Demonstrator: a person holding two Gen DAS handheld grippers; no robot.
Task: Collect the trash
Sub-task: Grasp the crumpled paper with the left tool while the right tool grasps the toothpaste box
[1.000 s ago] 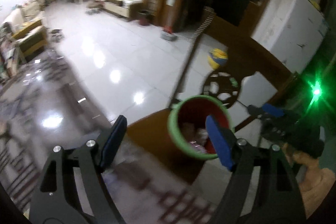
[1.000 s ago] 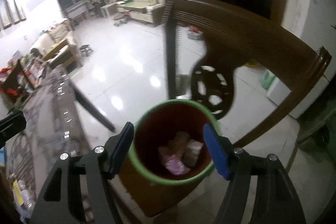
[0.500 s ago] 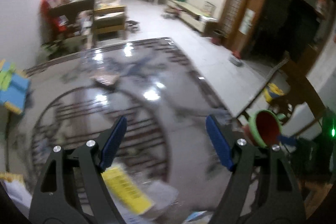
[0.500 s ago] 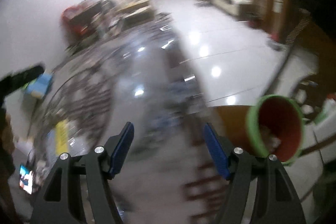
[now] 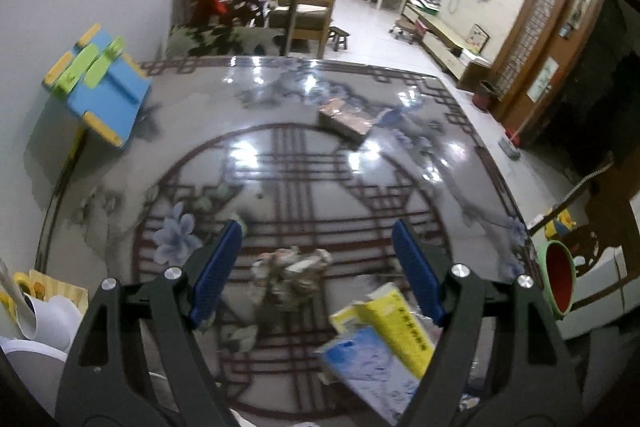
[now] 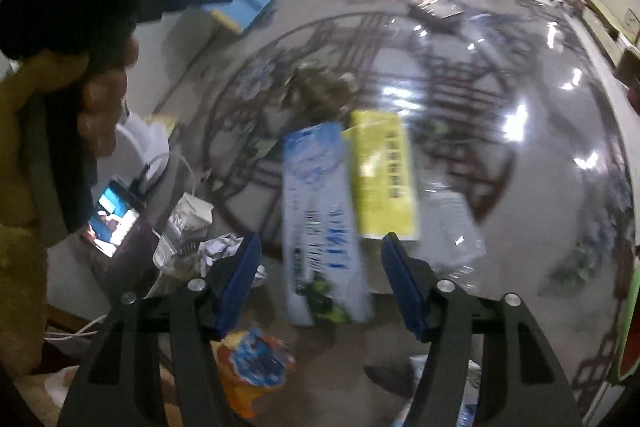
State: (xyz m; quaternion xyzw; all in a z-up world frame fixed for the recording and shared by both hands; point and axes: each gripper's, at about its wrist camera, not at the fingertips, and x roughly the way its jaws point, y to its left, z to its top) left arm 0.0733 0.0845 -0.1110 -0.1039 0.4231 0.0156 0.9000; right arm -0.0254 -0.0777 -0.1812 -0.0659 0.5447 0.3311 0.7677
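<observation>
**Both grippers over the counter, trash below the fingers**

Counter (image 5: 280, 155): glossy, patterned with dark lattice lines and flowers, fills both views. A second ago both cameras looked down into the bin; now they look at the counter top and the bin (image 5: 558, 281) sits small at the far right edge of the left view, mouth tilted toward the counter.

Blue carton (image 6: 320, 211): largest trash piece. Lies flat, long axis running away from the right gripper, its near end between the two fingers in the right view, touching neither. Blurred.

Yellow carton (image 6: 382, 175): just beside the blue one on its right, roughly parallel, edges touching or overlapping. Beyond the right gripper's fingertips. In the left view both cartons lie low right, slanted, by the right finger.

Crumpled wad (image 5: 290, 273): brownish-grey, no clear long axis. Sits between the left gripper's fingers in view, nearer the left one, beyond the tips.

Snack bag (image 6: 250, 359): orange and blue, under the right gripper's left finger.

Left gripper (image 5: 318, 267): fingers well apart, nothing clamped.

Right gripper (image 6: 320, 277): fingers apart and closing, pads clear of the carton.

Hand (image 6: 102, 95) on the left gripper shows at the left edge of the right view.
</observation>
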